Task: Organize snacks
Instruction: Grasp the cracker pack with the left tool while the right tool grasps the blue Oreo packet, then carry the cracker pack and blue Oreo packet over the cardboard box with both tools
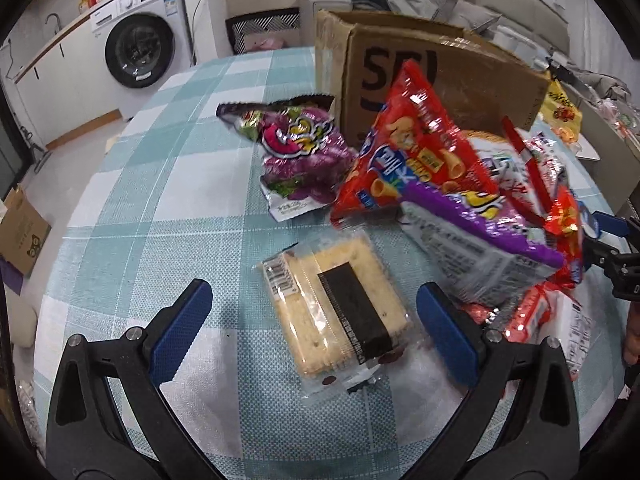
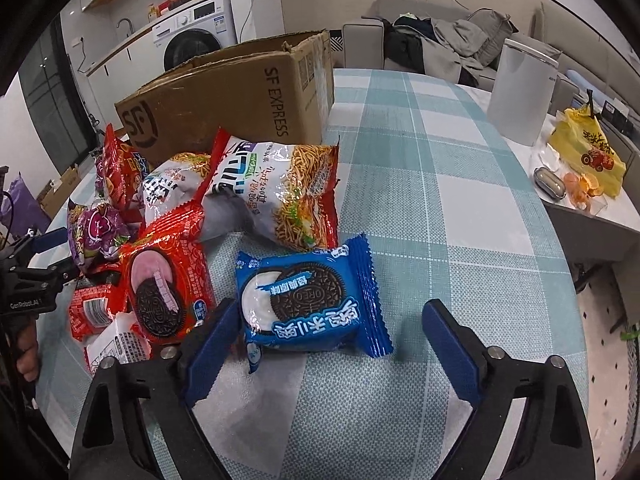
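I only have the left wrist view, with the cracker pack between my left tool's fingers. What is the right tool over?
Observer: The right tool stands open around a blue Oreo pack lying flat on the tablecloth. As far as I can tell, neither pad is pressing it.
Operator: Anything crowding that pack?
Observer: A red Oreo pack lies close beside it on its left in the picture. On its right there is only bare cloth.
Operator: And behind it?
Observer: A noodle snack bag lies just beyond it, in front of the cardboard box.
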The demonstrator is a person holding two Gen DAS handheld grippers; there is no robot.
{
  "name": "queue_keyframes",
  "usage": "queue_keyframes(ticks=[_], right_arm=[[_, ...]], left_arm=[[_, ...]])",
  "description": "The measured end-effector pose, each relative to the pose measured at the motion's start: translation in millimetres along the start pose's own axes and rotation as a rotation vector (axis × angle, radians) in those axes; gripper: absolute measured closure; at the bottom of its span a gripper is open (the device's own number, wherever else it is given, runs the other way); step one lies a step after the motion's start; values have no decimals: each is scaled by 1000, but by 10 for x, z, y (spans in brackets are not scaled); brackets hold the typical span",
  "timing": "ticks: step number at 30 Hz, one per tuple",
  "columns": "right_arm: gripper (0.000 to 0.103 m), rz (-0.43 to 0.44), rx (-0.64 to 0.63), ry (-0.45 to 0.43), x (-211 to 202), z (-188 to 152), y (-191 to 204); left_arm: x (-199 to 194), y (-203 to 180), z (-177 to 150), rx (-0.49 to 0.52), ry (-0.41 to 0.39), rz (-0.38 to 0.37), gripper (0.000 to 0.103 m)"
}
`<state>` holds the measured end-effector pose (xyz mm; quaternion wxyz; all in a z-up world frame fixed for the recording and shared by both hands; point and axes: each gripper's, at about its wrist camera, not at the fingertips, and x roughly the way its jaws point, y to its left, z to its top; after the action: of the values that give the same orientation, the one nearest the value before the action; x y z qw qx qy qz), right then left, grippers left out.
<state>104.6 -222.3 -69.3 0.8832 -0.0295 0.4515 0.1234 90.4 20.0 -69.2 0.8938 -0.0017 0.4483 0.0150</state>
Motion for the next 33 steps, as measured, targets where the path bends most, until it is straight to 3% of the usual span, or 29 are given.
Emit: queue_keyframes(ticks=[4, 8, 13, 15, 20, 33], right_arm=[[20, -6, -16, 8, 54, 39, 38], [30, 1, -25, 1, 41, 35, 49], [45, 19, -20, -11, -6, 9, 25], [49, 27, -19, -17, -31, -5, 23], [53, 42, -13, -35, -82, -30, 23], [54, 52, 28, -106, -307, -20, -29]], left_arm=[[153, 28, 54, -11, 45, -27, 2], [184, 81, 83, -11, 36, -34, 10], [125, 127, 42, 8, 1, -56, 43], [117, 133, 38, 10, -8, -60, 48], [65, 102, -4, 12, -21, -75, 48], [-299, 169, -133, -28, -106, -105, 48]])
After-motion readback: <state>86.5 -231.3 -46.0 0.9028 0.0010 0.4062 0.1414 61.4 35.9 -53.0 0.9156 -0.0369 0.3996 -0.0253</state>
